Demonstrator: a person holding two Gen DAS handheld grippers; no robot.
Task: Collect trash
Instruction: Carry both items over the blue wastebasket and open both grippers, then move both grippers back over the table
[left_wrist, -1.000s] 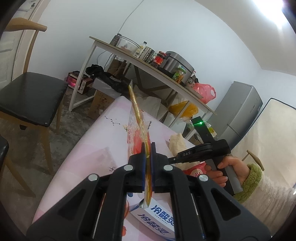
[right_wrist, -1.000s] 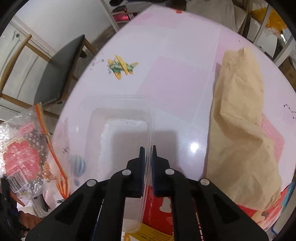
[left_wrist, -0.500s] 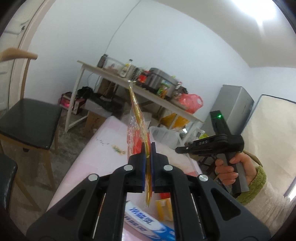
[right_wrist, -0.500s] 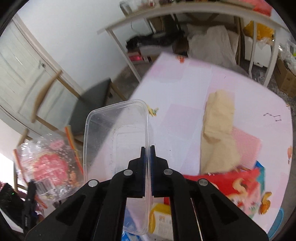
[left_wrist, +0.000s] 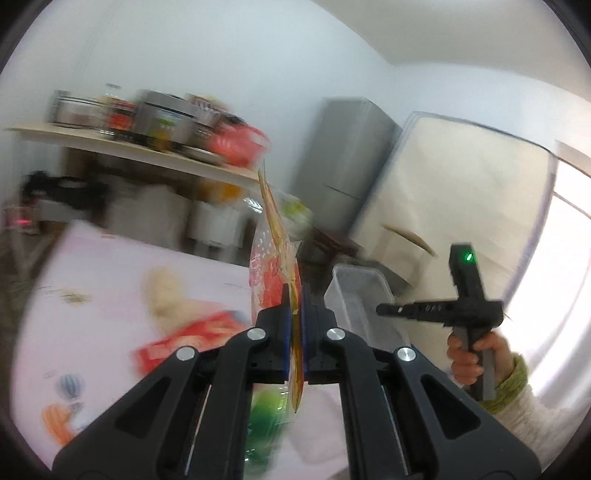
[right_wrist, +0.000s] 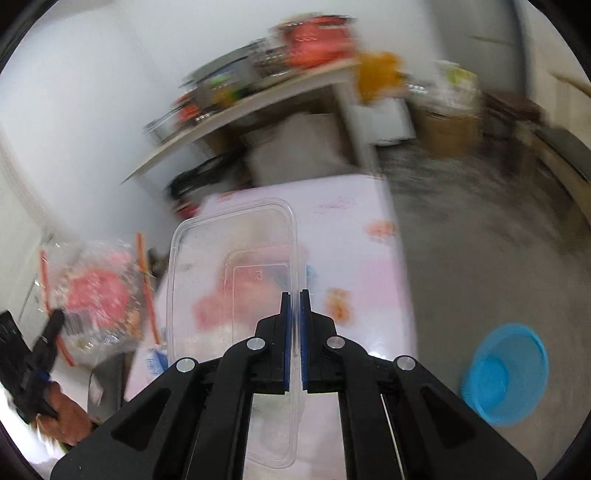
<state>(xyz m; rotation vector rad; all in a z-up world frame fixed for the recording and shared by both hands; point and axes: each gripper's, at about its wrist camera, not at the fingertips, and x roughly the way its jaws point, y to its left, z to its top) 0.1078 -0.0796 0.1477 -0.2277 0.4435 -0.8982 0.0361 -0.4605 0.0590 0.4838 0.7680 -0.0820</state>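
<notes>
Carrying both items clear of the pink table (right_wrist: 369, 229); left gripper (left_wrist: 294, 295) jaws pinch the clear snack bag (left_wrist: 275, 258), right gripper (right_wrist: 294, 299) jaws pinch the clear plastic container (right_wrist: 229, 266) rim; hold both pinches firm, steering right toward the blue basin (right_wrist: 506, 373) on the floor, the likely bin.

No text or label is legible through the blur.

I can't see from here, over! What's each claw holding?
Left gripper shut on snack bag. Right gripper shut on clear container. Nothing blocking.
</notes>
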